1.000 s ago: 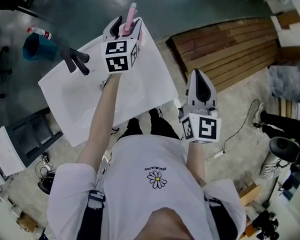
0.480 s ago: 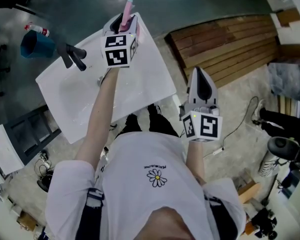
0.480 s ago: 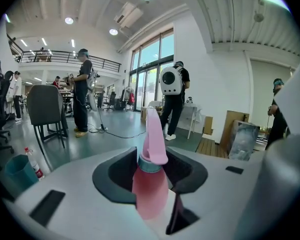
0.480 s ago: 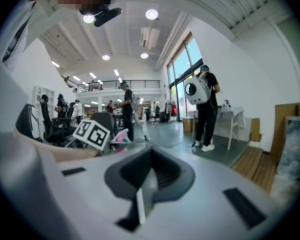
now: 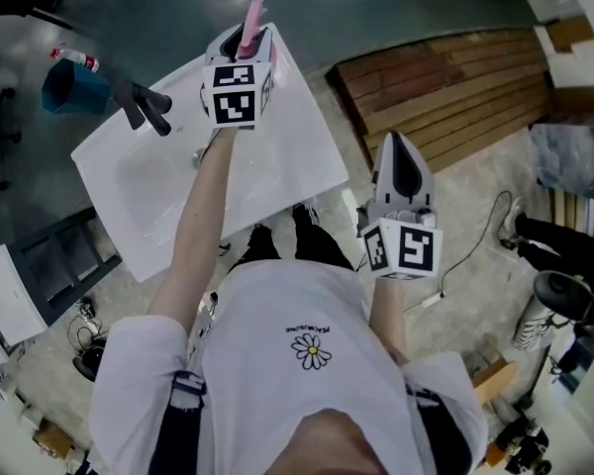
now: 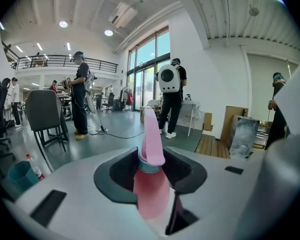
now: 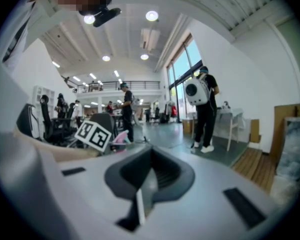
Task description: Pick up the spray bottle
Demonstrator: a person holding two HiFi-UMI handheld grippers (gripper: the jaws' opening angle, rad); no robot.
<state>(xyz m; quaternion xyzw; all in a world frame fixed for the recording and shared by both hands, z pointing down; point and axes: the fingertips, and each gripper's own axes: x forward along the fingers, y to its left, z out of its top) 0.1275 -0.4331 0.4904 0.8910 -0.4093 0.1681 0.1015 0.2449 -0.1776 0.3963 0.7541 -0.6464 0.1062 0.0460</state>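
The pink spray bottle [image 5: 250,16] stands at the far edge of the white table [image 5: 277,166], its nozzle pointing up. My left gripper [image 5: 244,46] reaches out over the table, and its jaws are closing on the bottle. In the left gripper view the bottle [image 6: 151,189] fills the gap between the dark pads, which touch both its sides just below the teal collar; my left gripper [image 6: 151,171] points a little downward. My right gripper [image 5: 396,154] hangs off the table's right side over the floor, shut and empty, and its jaws also meet with nothing in them in its own view [image 7: 147,171].
A black handled tool [image 5: 144,107] lies near the table's far left corner. A blue bucket [image 5: 71,89] and a red-capped bottle [image 5: 76,61] stand on the floor beyond. A wooden platform [image 5: 455,87] lies to the right. People [image 6: 172,96] stand in the hall ahead.
The left gripper's jaws have narrowed round the pink bottle. Neither hand has shifted noticeably.
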